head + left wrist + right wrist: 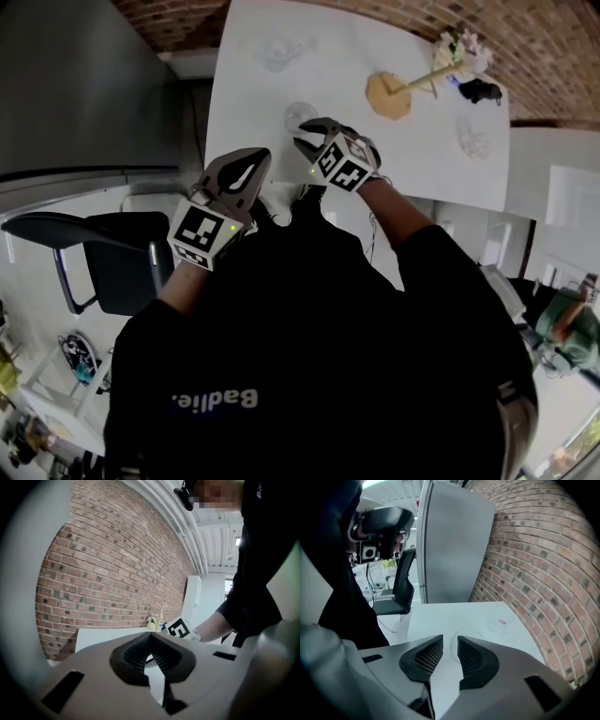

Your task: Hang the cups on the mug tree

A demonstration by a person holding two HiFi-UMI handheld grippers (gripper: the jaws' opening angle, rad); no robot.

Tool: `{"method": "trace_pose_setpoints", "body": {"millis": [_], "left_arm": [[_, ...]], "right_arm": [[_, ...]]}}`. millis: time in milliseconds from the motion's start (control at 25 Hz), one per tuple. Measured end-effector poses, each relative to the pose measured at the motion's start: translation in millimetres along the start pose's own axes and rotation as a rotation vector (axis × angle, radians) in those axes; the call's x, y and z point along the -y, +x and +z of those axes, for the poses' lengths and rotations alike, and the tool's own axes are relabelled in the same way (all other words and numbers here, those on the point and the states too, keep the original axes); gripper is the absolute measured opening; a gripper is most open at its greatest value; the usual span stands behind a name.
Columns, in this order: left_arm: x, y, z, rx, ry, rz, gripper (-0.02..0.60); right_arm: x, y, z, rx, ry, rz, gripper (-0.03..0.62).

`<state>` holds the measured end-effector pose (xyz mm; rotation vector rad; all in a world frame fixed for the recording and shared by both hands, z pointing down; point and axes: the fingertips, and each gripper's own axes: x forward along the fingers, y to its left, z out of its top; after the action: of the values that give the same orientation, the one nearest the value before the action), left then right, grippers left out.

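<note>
- Cups of clear glass are set out on the white table [246, 86]; the nearest cup [300, 116] stands just beyond the tips of the right gripper [307, 142], at its 12 o'clock in the head view.
- The right gripper's jaws are held partly spread. In the right gripper view, the near edge of the nearest cup's rim is seen through the gap between them, and no pad is seen pressing on the glass.
- The left gripper [261, 159] is pressed together with nothing between its jaws, at 8 o'clock of the right gripper.
- The mug tree [417, 82] is placed at 2 o'clock of the right gripper, well apart from it.
- A second cup [281, 47] is found farther off at 12 o'clock, and a third cup [472, 139] at 3 o'clock.
</note>
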<state>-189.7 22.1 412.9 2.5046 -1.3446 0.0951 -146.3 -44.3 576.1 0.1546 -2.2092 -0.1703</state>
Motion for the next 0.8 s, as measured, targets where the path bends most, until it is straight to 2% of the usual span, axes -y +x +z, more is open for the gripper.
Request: {"method": "trace_pose_setpoints", "body": {"millis": [160,320,480,800], "left_arm": [[-6,-4,-3,-0.018,-0.023,0.030,0.002],[-14,-7,-6,0.003,-0.022,0.069,0.003],[-21,-11,-9,0.002,-0.034,0.106,0.002],[-26,-18,-10,0.009,-0.047,0.149,0.003]], "right_arm": [[-2,22,-13,-0.120,-0.126,0.038,0.117],[-4,41,-29,-0.250,-0.266,0.064,0.117],[-4,54,-35,-0.339,-0.408,0.076,0.115],[-6,66,-43,-0.439,-0.529,0.130,0.088]]}}
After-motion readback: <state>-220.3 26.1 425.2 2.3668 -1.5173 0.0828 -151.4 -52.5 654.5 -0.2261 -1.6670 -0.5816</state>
